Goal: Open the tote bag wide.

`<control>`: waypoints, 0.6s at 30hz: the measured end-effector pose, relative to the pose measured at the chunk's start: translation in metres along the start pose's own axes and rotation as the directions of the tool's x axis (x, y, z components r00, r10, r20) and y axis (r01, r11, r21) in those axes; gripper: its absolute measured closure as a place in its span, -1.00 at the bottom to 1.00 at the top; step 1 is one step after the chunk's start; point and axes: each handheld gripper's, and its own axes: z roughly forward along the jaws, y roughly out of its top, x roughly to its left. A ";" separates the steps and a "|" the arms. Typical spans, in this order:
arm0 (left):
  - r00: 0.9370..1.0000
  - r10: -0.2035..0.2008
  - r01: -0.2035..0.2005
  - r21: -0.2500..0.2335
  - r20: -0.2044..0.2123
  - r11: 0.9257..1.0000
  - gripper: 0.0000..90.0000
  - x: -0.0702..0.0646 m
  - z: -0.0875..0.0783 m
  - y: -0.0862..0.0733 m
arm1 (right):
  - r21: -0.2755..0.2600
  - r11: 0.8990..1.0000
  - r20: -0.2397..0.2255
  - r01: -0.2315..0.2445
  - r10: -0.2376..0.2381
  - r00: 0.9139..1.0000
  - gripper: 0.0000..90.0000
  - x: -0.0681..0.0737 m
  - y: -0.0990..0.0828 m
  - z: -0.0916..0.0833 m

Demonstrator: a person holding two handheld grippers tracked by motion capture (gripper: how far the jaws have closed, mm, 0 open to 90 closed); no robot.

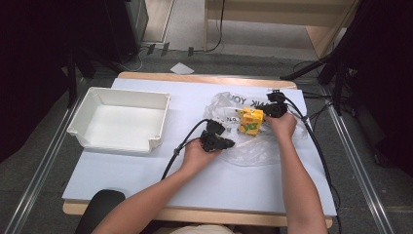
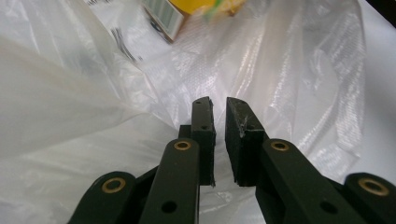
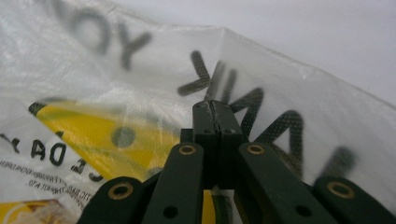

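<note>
Nearest to me, my left gripper (image 1: 225,141) sits at the near left edge of the clear plastic bag (image 1: 253,148), which lies crumpled on the white table (image 1: 146,170) right of centre. In the left gripper view its jaws stand a narrow slit apart, with film bunched around and beyond the tips; I cannot tell whether a fold is pinched in that slit, so I count it as slightly open and holding nothing for sure.

Farther off, my right gripper (image 1: 273,110) is at the bag's far right edge, beside the yellow carton (image 1: 251,122). Its jaws are pressed fully together, and the right gripper view (image 3: 215,109) puts the printed film right against the tips, so I judge they have the bag's rim nipped.

I take the step to be opening the bag's mouth to free the carton. Next, the left jaws need a firm bite on the near layer, then both hands should draw apart.

The carton stands in the bag, yellow with green print, a barcode on one side. The white bin (image 1: 122,122) waits at far left.
</note>
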 end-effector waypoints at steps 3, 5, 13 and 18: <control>1.000 0.006 -0.006 -0.004 0.012 1.000 0.83 -0.003 -0.002 -0.006 | -0.009 1.000 0.015 0.020 -0.020 1.000 1.00 -0.001 0.002 0.002; 1.000 0.003 -0.003 -0.007 0.019 1.000 0.83 -0.004 -0.003 -0.008 | -0.012 1.000 0.022 0.012 -0.012 1.000 1.00 -0.002 0.004 0.003; 0.999 0.002 -0.002 0.004 0.041 1.000 0.83 -0.004 -0.010 -0.016 | -0.029 0.999 0.028 -0.022 0.022 0.999 1.00 -0.002 0.008 0.008; 0.999 -0.002 0.001 0.006 0.055 1.000 0.82 -0.003 -0.014 -0.021 | -0.037 0.999 0.039 -0.012 0.014 0.999 1.00 -0.002 0.010 0.010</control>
